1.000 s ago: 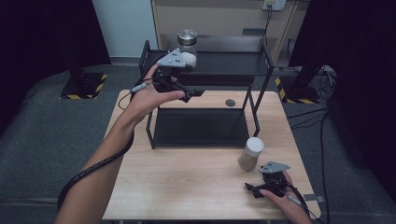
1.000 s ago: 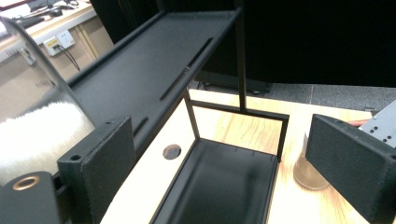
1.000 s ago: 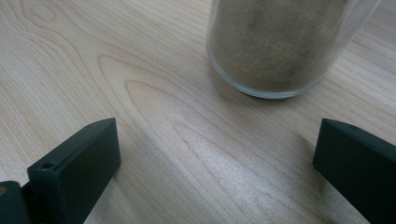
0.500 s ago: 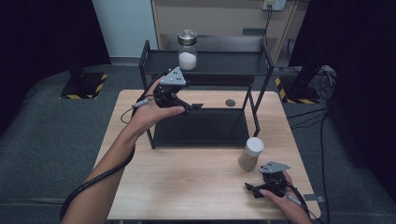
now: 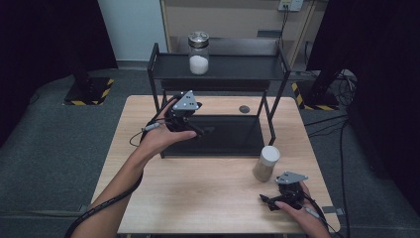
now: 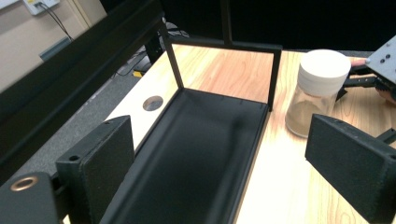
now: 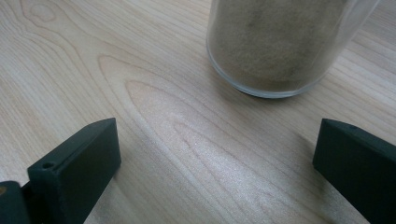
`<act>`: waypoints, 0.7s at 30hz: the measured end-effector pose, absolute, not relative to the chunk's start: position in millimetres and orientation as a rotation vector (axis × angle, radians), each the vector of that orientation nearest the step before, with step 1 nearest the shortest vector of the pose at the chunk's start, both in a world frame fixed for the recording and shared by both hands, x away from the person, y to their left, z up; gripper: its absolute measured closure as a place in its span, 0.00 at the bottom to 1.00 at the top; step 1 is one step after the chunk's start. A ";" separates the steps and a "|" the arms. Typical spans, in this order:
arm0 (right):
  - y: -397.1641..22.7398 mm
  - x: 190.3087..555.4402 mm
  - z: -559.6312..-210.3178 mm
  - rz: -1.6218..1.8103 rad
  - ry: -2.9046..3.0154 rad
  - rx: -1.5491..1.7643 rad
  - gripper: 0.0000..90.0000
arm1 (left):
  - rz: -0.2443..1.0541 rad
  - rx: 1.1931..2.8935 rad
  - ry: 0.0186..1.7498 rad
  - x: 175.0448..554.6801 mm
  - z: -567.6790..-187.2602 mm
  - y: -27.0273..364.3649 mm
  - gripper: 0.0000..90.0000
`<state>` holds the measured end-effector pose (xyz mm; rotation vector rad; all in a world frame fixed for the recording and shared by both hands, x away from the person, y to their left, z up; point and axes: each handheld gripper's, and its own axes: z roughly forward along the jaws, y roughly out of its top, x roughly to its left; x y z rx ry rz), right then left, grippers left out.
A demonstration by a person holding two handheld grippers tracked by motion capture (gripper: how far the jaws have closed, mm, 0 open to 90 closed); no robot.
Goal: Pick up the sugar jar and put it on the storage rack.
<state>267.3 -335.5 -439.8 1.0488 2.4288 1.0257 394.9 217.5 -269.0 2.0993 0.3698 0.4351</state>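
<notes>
A pale wooden table (image 5: 198,193) carried a black two-tier rack (image 5: 218,74) along its far half, the rack's long axis running left to right. On the rack's top shelf, a little left of centre, stood a clear jar of white powder (image 5: 198,52) with a metal lid, upright. The lower tray (image 6: 196,154) lay bare and dark. Near the rack's right near corner, on the table, a second jar (image 5: 266,162) with a white lid and tan powder stood upright, its long axis vertical and its lid pointing up. The left gripper (image 5: 190,130) hung above the left end of the lower tray, its jaws spread wide with nothing between them, pointing along the tray toward the right. The right gripper (image 5: 267,202) rested low at the table's near right edge, just near of the tan jar, its jaws also wide apart and bare, aimed at the jar's base. In the right gripper view the tan jar (image 7: 285,42) was cut off above its lower part, and in the left gripper view the rack's top shelf was a blurred dark band.
</notes>
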 end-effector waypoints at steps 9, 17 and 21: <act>-335.5 267.3 -439.8 1.026 2.429 1.049 0.01 | 0.430 2.119 0.409 384.1 -292.2 218.2 0.08; -335.5 267.3 -439.8 1.026 2.429 1.049 0.01 | 0.420 2.130 0.436 371.6 -312.2 212.3 0.07; -335.4 267.3 -439.7 1.026 2.429 1.050 0.01 | 0.399 2.148 0.439 366.2 -324.1 208.7 0.07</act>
